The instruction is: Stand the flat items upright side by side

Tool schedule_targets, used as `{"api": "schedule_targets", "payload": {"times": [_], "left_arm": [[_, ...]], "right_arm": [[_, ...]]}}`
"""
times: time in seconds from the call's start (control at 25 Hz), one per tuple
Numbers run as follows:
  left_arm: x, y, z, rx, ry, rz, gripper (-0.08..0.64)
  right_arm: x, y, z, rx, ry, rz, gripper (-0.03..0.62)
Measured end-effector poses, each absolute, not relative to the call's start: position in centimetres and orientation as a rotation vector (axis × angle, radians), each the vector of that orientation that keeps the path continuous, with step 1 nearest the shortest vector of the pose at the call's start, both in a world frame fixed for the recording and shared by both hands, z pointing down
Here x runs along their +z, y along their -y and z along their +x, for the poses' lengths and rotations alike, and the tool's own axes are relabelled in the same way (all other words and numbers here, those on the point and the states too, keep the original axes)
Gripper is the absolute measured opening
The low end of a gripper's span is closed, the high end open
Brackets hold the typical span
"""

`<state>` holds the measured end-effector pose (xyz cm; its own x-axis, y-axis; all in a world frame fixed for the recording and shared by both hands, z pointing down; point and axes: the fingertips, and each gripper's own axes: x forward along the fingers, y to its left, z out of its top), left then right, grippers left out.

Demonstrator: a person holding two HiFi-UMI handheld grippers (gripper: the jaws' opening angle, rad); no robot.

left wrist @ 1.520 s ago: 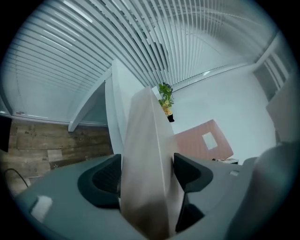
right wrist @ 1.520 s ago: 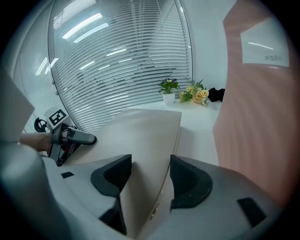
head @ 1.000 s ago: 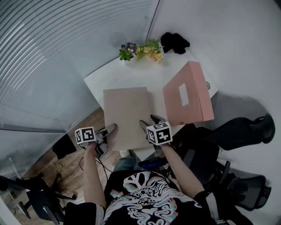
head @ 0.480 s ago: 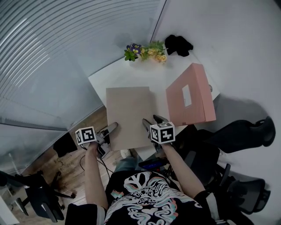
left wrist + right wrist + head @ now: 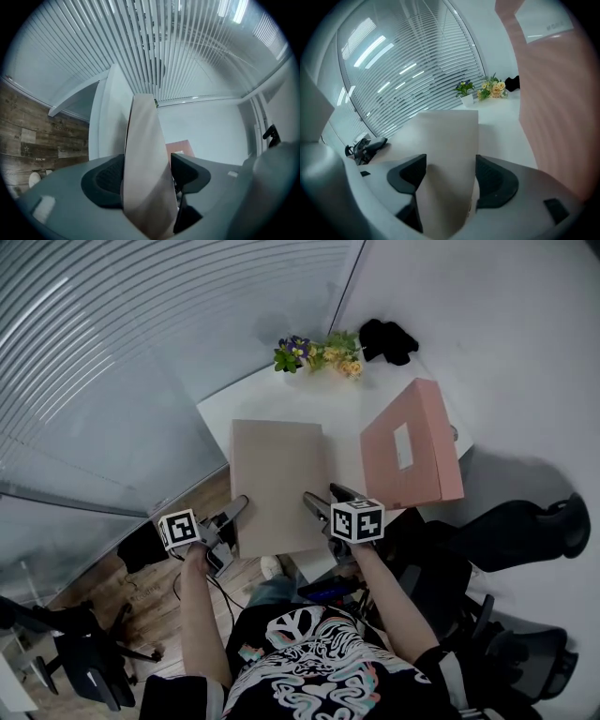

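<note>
The left gripper (image 5: 232, 512) has gone up a little since a second ago, and the near end of the tan box (image 5: 279, 474) has come up with it. The pink box (image 5: 412, 442) has stayed in its place.

On the left, the left gripper points level. Its jaws have just closed in a bit, and now they pinch the near left corner of the tan box, which fills the gap between the pads.

In the middle, the tan box is flat, plain and wide, with no label showing. It lies over the white table (image 5: 347, 418). Its long way runs away from the person, toward the flowers (image 5: 319, 352), and its near short end hangs past the table edge, between the two grippers.

Next, the right gripper (image 5: 323, 500) points down at a slant. Its jaws have just opened a bit, but the pads are touching both sides of the near right corner, so it is gripping too.

On the right, the pink box stands up tall on the table, its white label facing the tan box. There is a gap of bare table between them. I think the tan box must tip up on its far end and then go right, beside the pink one. The right gripper is the nearer one.
</note>
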<state>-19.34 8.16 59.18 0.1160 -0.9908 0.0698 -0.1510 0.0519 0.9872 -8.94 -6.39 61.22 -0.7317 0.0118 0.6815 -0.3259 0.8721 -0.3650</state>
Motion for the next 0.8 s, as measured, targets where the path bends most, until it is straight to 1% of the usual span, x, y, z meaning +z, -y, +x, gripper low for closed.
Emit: {"api": "schedule_targets", "payload": {"times": [0.04, 0.08, 0.12, 0.24, 0.6, 0.8], "left_arm": [[58.9, -8.2, -19.4, -1.005, 1.253, 1.332, 0.295], [58.8, -8.2, -19.5, -1.005, 1.256, 1.335, 0.295], [58.8, -8.3, -19.6, -1.004, 1.261, 1.334, 0.295], [58.7, -8.2, -19.3, -1.005, 1.249, 1.333, 0.293], [57.2, -7.0, -18.0, -1.023, 1.197, 1.389, 0.293], [56.2, -6.3, -17.4, -1.027, 1.191, 1.400, 0.293]], "right_arm": [[61.0, 6.1, -9.1, 0.650, 2.331, 0.206, 0.347], [60.8, 5.9, -9.3, 0.691, 2.334, 0.189, 0.375], [60.5, 5.6, -9.4, 0.735, 2.335, 0.173, 0.390], [59.4, 4.6, -9.4, 0.817, 2.337, 0.122, 0.383], [56.7, -1.1, -10.7, 0.798, 2.342, -0.111, 0.395], [55.8, -1.0, -11.3, 0.926, 2.348, -0.132, 0.400]]}}
